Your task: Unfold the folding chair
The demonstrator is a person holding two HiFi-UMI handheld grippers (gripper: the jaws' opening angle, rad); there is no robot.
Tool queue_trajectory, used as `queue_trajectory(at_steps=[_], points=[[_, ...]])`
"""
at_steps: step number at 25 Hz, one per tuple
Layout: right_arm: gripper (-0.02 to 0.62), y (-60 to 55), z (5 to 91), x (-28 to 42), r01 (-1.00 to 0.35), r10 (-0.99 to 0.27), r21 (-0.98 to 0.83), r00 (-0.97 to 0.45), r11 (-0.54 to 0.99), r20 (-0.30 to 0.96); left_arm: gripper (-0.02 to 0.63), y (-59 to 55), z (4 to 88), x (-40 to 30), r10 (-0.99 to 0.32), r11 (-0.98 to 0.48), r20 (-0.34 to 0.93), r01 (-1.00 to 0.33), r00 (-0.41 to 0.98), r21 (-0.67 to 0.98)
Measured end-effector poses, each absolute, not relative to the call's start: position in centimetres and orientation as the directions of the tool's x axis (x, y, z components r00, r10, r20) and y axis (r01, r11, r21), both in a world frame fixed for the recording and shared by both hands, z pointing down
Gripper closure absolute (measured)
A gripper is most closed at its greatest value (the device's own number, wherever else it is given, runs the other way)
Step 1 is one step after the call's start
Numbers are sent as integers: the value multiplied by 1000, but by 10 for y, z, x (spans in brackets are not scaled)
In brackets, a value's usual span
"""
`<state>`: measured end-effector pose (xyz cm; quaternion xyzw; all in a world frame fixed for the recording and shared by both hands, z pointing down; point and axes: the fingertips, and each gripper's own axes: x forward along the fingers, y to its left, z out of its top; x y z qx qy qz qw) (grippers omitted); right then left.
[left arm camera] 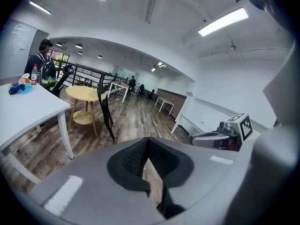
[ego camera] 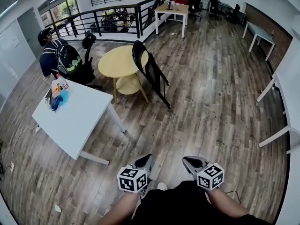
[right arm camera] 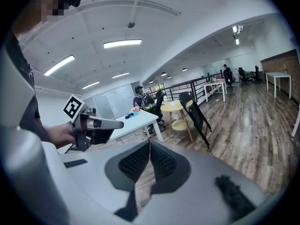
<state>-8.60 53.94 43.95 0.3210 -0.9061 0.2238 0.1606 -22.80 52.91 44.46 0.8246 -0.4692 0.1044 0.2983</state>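
A black folding chair (ego camera: 150, 71) stands folded and leans against the round yellow table (ego camera: 119, 62) in the middle of the room. It also shows as the chair (left arm camera: 105, 111) in the left gripper view and as the chair (right arm camera: 197, 116) in the right gripper view. My left gripper (ego camera: 146, 159) and right gripper (ego camera: 187, 161) are held close to my body at the bottom of the head view, well short of the chair. Both are shut with nothing between the jaws. Each gripper view shows the other: the right gripper (left arm camera: 220, 137) and the left gripper (right arm camera: 110, 123).
A white table (ego camera: 77, 118) with a bottle and small items stands at my left. A person with a backpack (ego camera: 58, 55) sits by a black office chair behind it. White desks (ego camera: 281, 93) line the right wall. A railing (ego camera: 117, 18) runs along the back.
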Motion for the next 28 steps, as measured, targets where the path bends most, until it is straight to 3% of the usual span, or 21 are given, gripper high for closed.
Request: queue_trajectory(at_steps=[28], points=[[589, 485, 458, -80, -648, -502, -347, -753, 678, 427, 598, 485, 466, -222, -695, -371, 483, -841, 532, 393]])
